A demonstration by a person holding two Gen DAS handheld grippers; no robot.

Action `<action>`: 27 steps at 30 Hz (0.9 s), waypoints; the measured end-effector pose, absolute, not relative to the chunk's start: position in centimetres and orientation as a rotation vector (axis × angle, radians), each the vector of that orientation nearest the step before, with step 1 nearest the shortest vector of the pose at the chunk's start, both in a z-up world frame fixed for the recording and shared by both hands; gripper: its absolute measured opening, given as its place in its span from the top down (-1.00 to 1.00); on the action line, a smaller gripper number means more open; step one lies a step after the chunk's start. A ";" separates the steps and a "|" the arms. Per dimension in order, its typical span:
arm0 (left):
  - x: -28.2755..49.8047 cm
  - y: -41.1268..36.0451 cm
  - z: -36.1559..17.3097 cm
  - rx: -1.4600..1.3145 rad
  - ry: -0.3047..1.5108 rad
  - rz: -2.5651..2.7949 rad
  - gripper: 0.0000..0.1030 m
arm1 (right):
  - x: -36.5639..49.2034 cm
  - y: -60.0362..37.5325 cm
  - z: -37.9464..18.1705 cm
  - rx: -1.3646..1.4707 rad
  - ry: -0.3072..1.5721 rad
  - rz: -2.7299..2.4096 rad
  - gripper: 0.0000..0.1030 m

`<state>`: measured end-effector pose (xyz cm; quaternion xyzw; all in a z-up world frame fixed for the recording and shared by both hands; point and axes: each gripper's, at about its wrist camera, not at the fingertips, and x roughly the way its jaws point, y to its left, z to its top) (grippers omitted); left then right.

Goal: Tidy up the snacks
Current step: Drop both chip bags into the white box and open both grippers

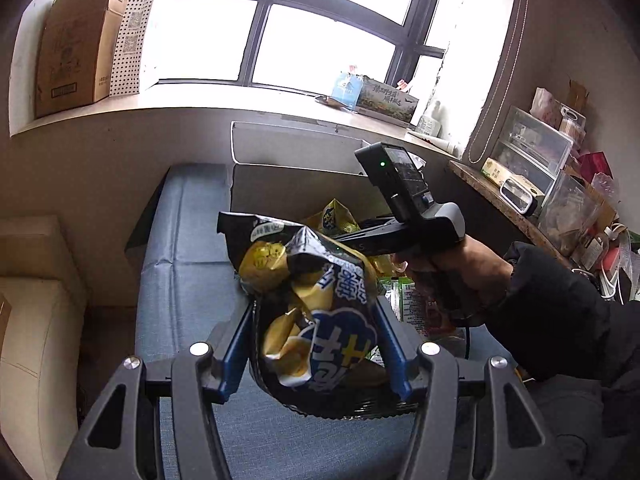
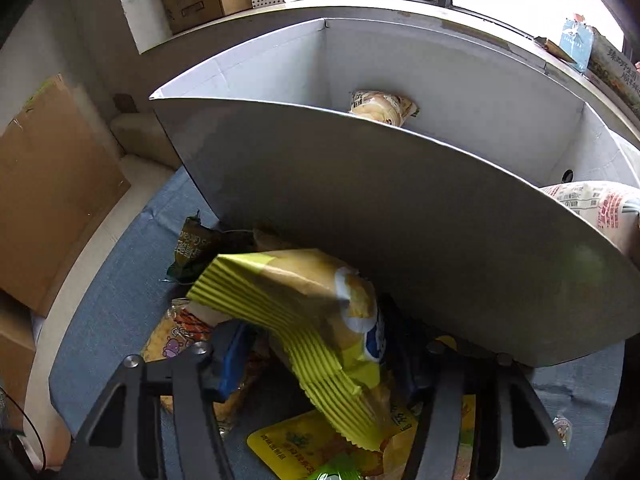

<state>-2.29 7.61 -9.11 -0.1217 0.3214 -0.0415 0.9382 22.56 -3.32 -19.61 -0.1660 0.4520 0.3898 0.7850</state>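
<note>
My left gripper (image 1: 316, 332) is shut on a black and yellow chip bag (image 1: 308, 300) and holds it above the blue cloth (image 1: 188, 280). My right gripper (image 2: 320, 344) is shut on a yellow ridged chip bag (image 2: 320, 312), lifted just in front of the grey box wall (image 2: 400, 220). The right gripper also shows in the left wrist view (image 1: 360, 238), held by a hand beside the snack pile. Inside the grey box lies a pale snack packet (image 2: 384, 108).
Loose snack packets (image 2: 184, 336) lie on the blue cloth below the right gripper. A white packet (image 2: 596, 204) sticks over the box's right side. Cardboard boxes (image 1: 76, 48) stand on the window sill. A cluttered wooden shelf (image 1: 532, 184) is at the right.
</note>
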 end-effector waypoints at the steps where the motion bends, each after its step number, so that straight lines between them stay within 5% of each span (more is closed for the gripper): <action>1: -2.3 7.7 -9.1 -0.250 0.654 -0.085 -0.20 | 22.3 -3.5 -19.4 -0.364 0.966 0.847 -0.09; 16: -0.3 8.1 -7.2 -0.323 0.564 -0.115 -0.20 | 16.4 -17.5 -8.3 0.002 0.656 0.903 0.03; 27: 13.0 8.1 -2.7 -0.301 0.558 -0.127 -0.20 | 21.9 -19.4 -3.3 0.154 0.592 0.829 0.03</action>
